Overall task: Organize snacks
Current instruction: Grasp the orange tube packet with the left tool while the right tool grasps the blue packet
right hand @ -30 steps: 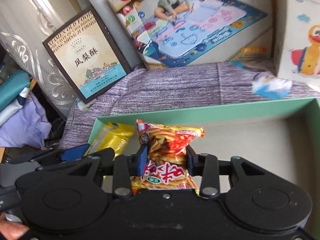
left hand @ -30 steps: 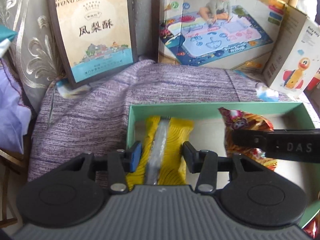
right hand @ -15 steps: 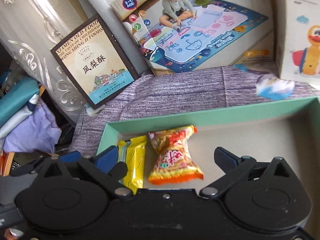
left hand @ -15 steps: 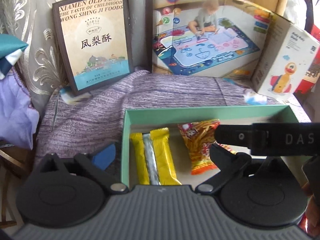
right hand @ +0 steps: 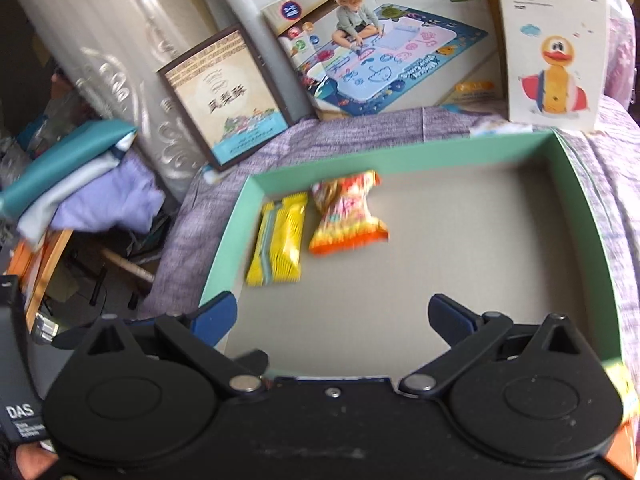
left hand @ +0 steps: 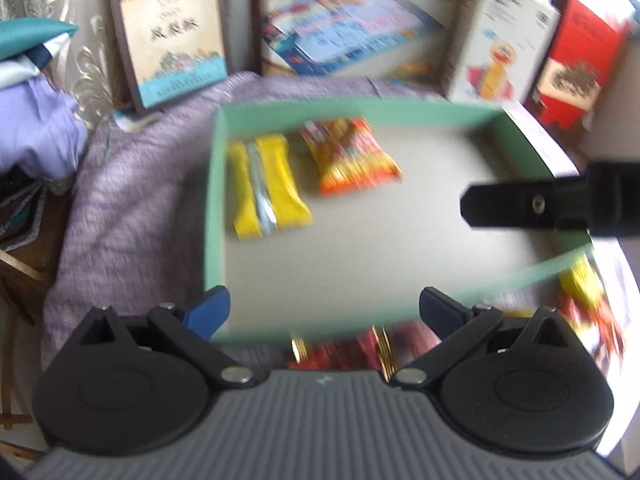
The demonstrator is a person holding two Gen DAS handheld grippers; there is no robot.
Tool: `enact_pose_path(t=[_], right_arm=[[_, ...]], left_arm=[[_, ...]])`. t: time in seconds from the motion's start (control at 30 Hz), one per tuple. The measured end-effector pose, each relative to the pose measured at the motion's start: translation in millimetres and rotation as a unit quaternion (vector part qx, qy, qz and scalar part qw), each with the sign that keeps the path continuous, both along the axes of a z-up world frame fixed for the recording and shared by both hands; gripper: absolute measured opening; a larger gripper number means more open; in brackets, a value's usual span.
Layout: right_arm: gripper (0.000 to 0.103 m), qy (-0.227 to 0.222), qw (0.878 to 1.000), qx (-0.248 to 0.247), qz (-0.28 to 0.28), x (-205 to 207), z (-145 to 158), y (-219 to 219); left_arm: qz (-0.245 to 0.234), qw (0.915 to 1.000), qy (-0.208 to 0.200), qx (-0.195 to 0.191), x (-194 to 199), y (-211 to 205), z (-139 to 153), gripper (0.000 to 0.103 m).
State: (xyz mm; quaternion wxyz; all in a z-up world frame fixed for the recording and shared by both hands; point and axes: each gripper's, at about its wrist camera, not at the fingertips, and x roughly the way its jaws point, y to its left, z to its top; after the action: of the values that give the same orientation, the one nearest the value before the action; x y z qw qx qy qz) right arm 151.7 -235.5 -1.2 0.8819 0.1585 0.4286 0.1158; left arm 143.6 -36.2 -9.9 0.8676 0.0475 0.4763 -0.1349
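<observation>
A purple woven cloth (right hand: 248, 148) covers the desk, with boxes propped against a pale patterned curtain (right hand: 100, 60) behind it.

The left gripper (left hand: 324, 310) is released, jaws spread wide with nothing between them, hanging over the near edge of a shallow green box (left hand: 214, 184). The right gripper (right hand: 332, 316) is likewise released and empty, above the near part of the same green box (right hand: 580, 200); part of it reaches into the left wrist view from the right.

Inside the box, near its far left corner, a yellow snack pack (left hand: 266, 186) lies flat, its silver seam up. Just beside it, to the right, lies an orange snack pack (left hand: 352, 156). In the right wrist view the yellow pack (right hand: 280, 244) and the orange pack (right hand: 346, 216) sit side by side; whether they touch cannot be told through the blur. The rest of the box floor is bare grey card.

More snack packs (left hand: 344, 350), red and yellow, lie blurred on the cloth outside the near wall.

Behind stand a pastry box (right hand: 226, 96), a drawing mat box (right hand: 380, 56) and a Roly-Poly Duck box (right hand: 556, 40). Folded fabrics (right hand: 92, 192) are piled left.
</observation>
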Motion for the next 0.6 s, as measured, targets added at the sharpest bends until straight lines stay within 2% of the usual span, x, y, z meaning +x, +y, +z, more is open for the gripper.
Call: enact_pose_path(t=[0.23,0.4,0.5,0.57,0.6], right_arm=[[0.103,0.004,1.0,0.014,0.008,-69,-9,-3],[0.103,0.008,1.0,0.019,0.0,-101,-24,-9],[0.083,0.004,1.0,0.01,-0.015,-121,-36,-13],[0.055,0.015,1.0,0.014,-0.017,-127,-46,-15],[0.05,0.024,0.999,0.018,-0.018,-129,-52,-17]], left_arm=[[-0.051,0.998,0.037,0.007,-70,-11,-19,0.103],[-0.079,0.9953,0.057,0.004,-109,-15,-28,0.103],[-0.086,0.9937,0.072,0.0,-122,-18,-36,0.103],[-0.087,0.9929,0.082,0.003,-128,-20,-42,0.103],[-0.086,0.9925,0.086,0.008,-130,-22,-46,0.103]])
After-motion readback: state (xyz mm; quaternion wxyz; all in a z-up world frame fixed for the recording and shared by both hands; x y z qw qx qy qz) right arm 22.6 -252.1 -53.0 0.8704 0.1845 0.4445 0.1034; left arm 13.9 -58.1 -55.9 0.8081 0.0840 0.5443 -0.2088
